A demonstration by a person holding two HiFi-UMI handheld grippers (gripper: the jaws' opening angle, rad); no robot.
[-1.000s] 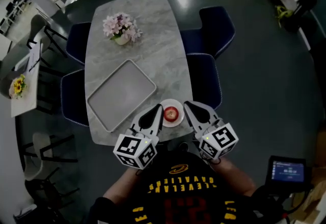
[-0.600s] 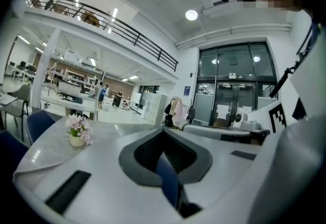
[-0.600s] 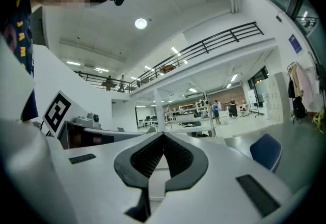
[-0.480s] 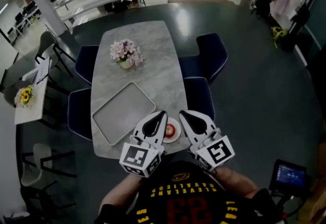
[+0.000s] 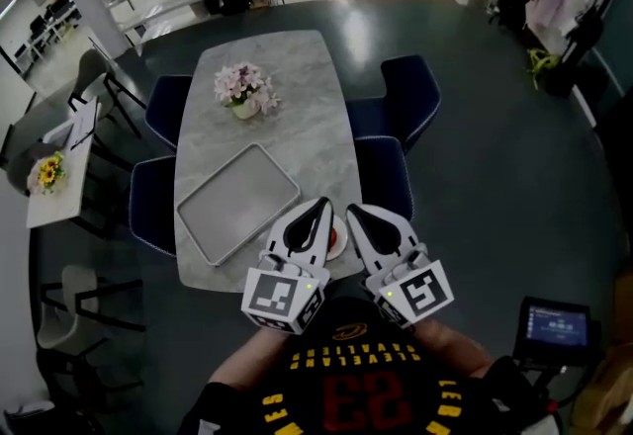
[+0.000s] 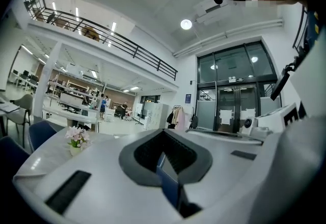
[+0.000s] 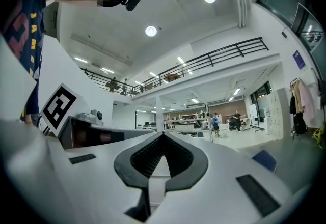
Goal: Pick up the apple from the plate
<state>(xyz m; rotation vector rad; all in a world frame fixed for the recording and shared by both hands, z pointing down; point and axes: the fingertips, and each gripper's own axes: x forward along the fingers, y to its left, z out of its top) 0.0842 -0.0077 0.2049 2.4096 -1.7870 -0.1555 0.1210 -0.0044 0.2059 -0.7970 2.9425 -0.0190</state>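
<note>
The task is only at its beginning; the apple point(image 5: 332, 238) is not yet picked up. In the head view it shows as a small red spot on the plate point(image 5: 340, 246), at the 5 o'clock corner of the table point(image 5: 297, 87), and it is mostly covered by the two tools.

The left gripper point(image 5: 311, 221) is at about 10 o'clock from the apple and the right gripper point(image 5: 366, 225) at about 2 o'clock. Both hang above the plate. In each gripper view the jaws are closed, tips meeting, with nothing between them. These views look out into the hall, not down at the fruit.

I judge that what is left is to open one gripper, tilt it down, close it around the apple and lift.

The tray point(image 5: 237, 201) lies at 10 o'clock from the plate.
</note>
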